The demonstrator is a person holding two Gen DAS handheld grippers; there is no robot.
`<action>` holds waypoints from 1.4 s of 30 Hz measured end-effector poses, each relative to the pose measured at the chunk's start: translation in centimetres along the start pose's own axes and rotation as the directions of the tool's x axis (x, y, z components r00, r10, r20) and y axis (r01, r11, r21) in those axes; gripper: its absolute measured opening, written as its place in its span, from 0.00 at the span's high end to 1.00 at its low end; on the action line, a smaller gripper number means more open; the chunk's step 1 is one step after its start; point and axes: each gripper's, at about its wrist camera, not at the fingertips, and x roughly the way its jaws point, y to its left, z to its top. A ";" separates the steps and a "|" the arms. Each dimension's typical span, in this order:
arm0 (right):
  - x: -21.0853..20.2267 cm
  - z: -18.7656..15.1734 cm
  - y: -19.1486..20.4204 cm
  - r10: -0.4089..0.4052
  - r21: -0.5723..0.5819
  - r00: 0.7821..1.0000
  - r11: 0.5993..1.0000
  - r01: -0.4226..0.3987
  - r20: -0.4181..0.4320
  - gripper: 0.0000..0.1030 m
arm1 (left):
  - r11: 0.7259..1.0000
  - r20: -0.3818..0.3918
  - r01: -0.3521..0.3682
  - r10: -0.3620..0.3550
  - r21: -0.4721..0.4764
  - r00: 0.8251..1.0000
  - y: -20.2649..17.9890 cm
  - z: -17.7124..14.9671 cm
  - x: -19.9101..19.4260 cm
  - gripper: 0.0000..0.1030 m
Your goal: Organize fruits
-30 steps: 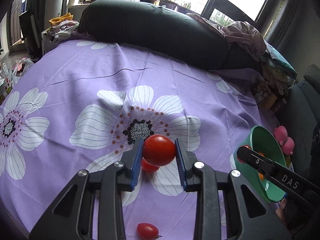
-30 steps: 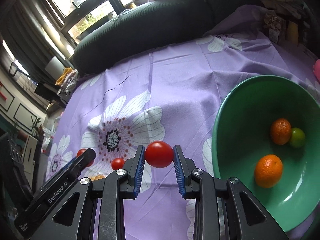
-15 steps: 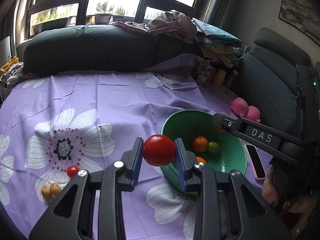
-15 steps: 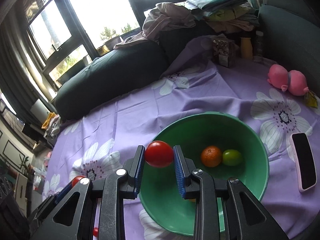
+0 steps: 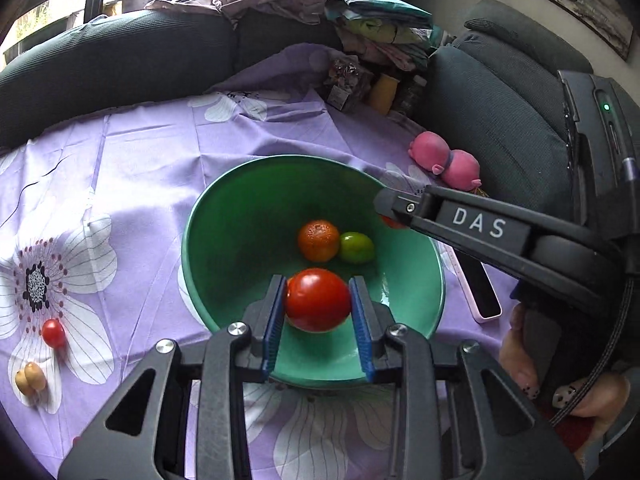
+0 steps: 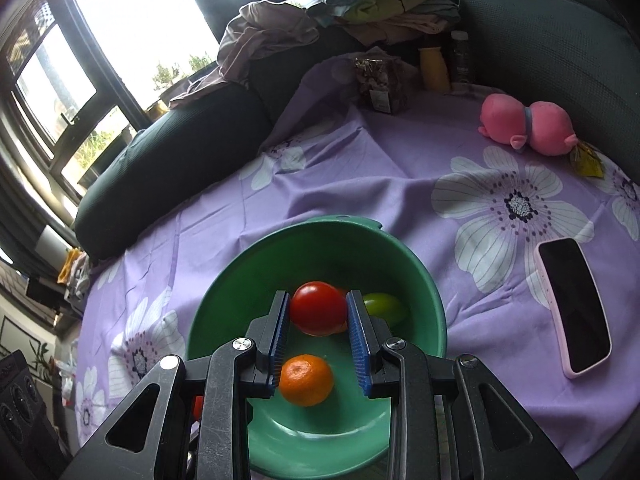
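Note:
My left gripper [image 5: 318,300] is shut on a red tomato [image 5: 318,299] and holds it above the near side of the green bowl [image 5: 208,216]. My right gripper [image 6: 319,308] is shut on another red tomato [image 6: 318,307] over the same bowl [image 6: 224,280]; it also shows in the left wrist view [image 5: 394,216]. The bowl holds an orange [image 5: 318,240] and a green fruit [image 5: 356,247]; the right wrist view shows an orange [image 6: 306,380] and the green fruit [image 6: 384,305]. A small red tomato [image 5: 53,333] and tan fruits [image 5: 30,378] lie on the cloth at left.
A purple flowered cloth [image 5: 140,152] covers the table. A pink-cased phone [image 6: 572,312] lies right of the bowl, a pink plush toy [image 6: 528,124] beyond it. Bottles and a packet [image 6: 380,80] stand at the back. Dark sofa cushions [image 5: 100,64] ring the table.
Both grippers have moved with their tomatoes from over the cloth to above the green bowl, and now sit lower and closer to it. Both stay shut.

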 end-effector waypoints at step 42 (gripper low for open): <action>0.8 -3.5 13.2 0.143 -0.305 0.986 0.938 -0.162 -0.084 0.58 | 0.887 -0.044 -0.290 0.295 -0.358 0.955 13.7 -10.4 -11.5 0.48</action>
